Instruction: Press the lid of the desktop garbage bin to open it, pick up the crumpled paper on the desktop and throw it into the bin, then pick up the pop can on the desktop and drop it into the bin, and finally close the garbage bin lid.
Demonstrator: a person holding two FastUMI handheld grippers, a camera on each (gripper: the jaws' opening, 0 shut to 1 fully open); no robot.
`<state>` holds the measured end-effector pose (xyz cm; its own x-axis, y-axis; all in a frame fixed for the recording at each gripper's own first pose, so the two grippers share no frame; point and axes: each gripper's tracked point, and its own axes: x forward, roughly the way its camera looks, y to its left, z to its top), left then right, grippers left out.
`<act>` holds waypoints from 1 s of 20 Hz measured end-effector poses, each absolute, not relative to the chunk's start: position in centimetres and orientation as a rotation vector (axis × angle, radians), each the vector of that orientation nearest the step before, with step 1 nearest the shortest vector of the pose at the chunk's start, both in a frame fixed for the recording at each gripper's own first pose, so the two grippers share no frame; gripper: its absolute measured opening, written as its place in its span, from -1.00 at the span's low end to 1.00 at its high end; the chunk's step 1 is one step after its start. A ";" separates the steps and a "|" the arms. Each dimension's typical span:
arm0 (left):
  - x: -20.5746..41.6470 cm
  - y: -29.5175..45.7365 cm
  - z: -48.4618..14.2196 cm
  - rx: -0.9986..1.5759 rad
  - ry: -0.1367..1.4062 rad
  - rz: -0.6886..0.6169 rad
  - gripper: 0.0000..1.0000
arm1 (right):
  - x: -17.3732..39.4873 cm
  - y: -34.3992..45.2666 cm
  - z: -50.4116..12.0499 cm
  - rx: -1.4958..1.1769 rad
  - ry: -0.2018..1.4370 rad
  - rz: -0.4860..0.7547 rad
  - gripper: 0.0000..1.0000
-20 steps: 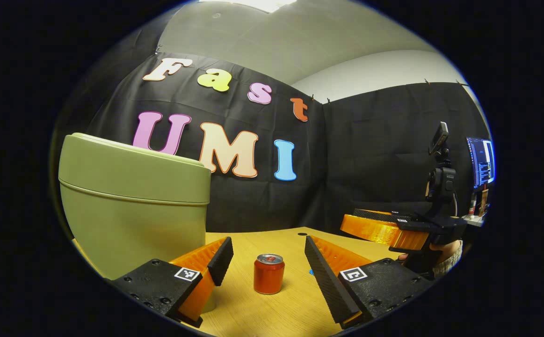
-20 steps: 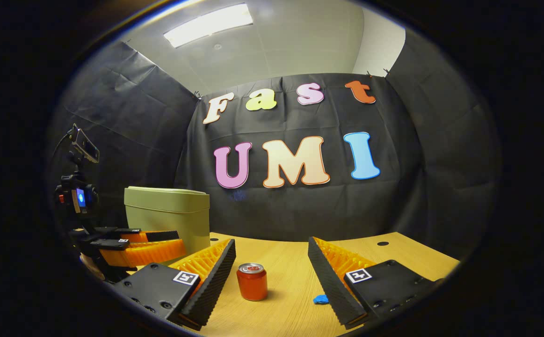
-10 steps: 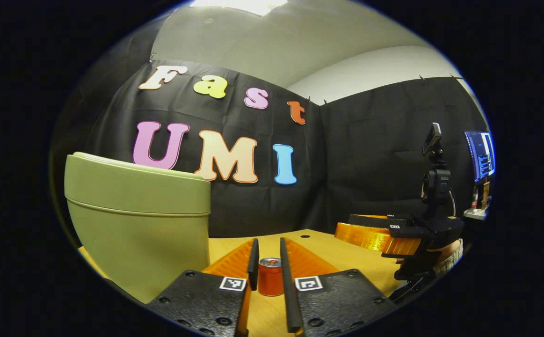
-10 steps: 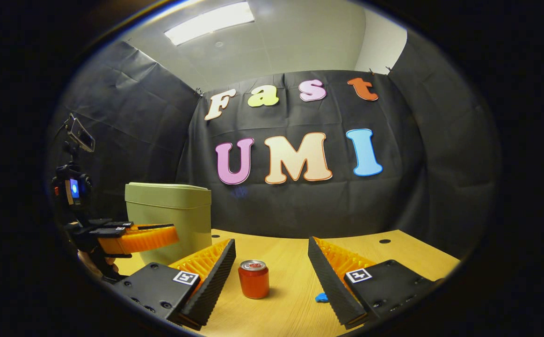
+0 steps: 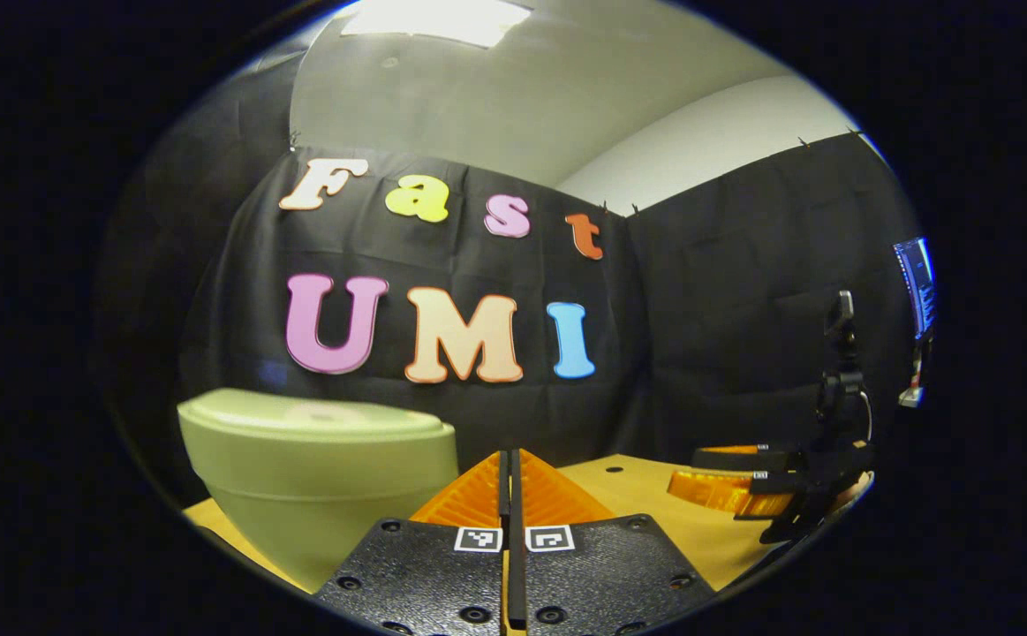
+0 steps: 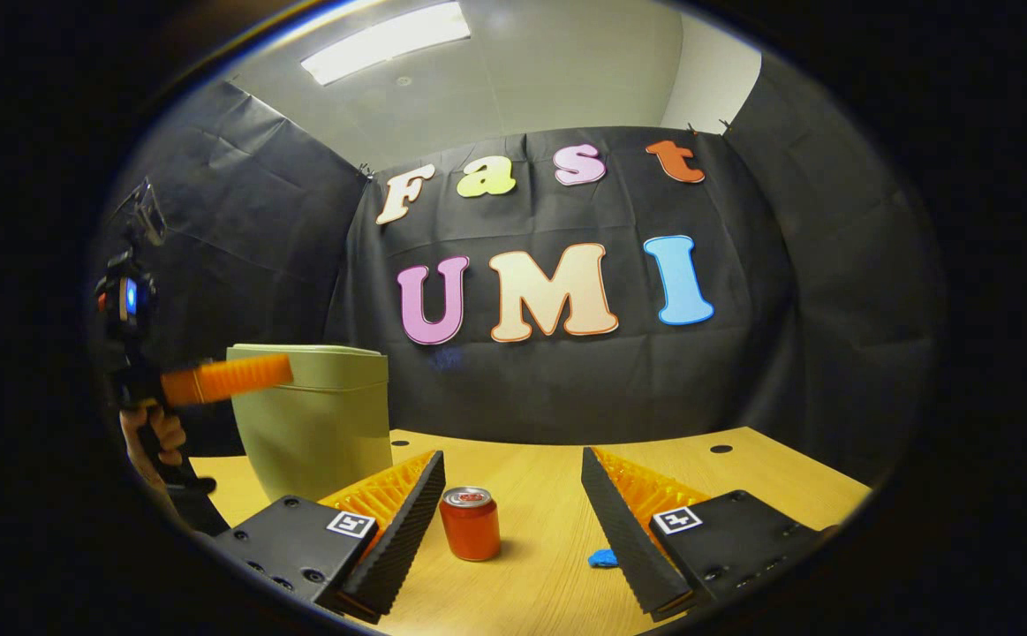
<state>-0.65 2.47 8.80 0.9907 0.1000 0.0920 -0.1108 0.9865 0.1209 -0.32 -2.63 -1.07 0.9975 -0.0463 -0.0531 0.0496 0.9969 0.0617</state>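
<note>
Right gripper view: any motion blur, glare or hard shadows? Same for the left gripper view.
Right gripper view: the left gripper, raised in front of the bin, is smeared by motion; the pop can is sharp, with a soft shadow to its right on the table; the ceiling light is bright. Left gripper view: the ceiling light blows out, a pale sheen lies on the bin lid, and fisheye bends the wall edges.

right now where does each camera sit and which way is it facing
Left gripper view: rides on the left tongs, shut with nothing between the fingers, raised near the green bin's closed lid, facing the back wall; the right tongs show farther off.
Right gripper view: rides on the right tongs, open and low over the table, facing the pop can and a blue scrap; a hand holds the left tongs by the bin.
Shared: bin, table, each other's tongs.
</note>
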 end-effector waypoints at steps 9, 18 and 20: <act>-1.3 13.8 11.1 0.225 -0.022 0.400 -1.00 | -0.8 -2.7 0.1 0.044 0.023 -0.045 0.95; -1.3 14.7 9.7 0.197 0.073 0.415 -1.00 | -1.1 -2.5 0.7 0.031 0.011 -0.047 0.95; -1.4 14.1 9.2 0.175 0.106 0.391 -1.00 | -1.0 -2.2 0.6 0.022 0.013 -0.041 0.95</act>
